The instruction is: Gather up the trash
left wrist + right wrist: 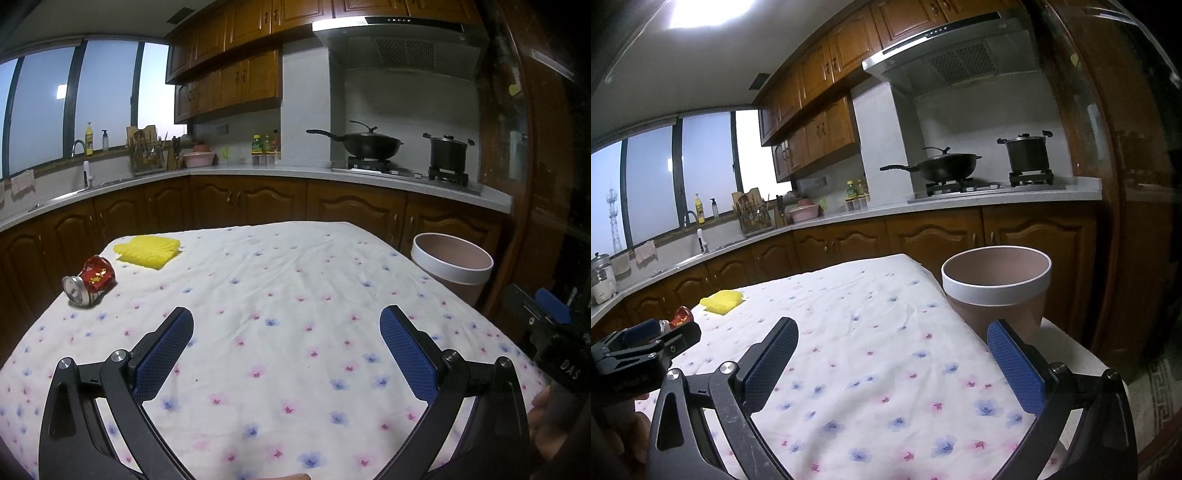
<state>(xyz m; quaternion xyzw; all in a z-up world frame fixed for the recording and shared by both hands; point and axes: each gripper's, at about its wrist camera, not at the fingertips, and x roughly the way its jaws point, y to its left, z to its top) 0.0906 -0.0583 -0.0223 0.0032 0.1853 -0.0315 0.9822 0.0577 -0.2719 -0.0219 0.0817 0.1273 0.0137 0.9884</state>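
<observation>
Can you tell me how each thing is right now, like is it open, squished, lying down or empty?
Left gripper: open, holding nothing.
Right gripper: open, holding nothing.
Crushed red metal drink can: dented, lying on its side.
Yellow foam mesh sleeve: lying flat on the cloth.
Pink plastic bin with white rim: upright, no lid; nothing visible inside.
Black wok: on the stove, lid on.
Black stockpot: on the burner, lid on.

Home kitchen, wooden cabinets (236, 79), gas stove (406, 170) (wok (369, 144) on it), sink faucet (79, 147)
</observation>
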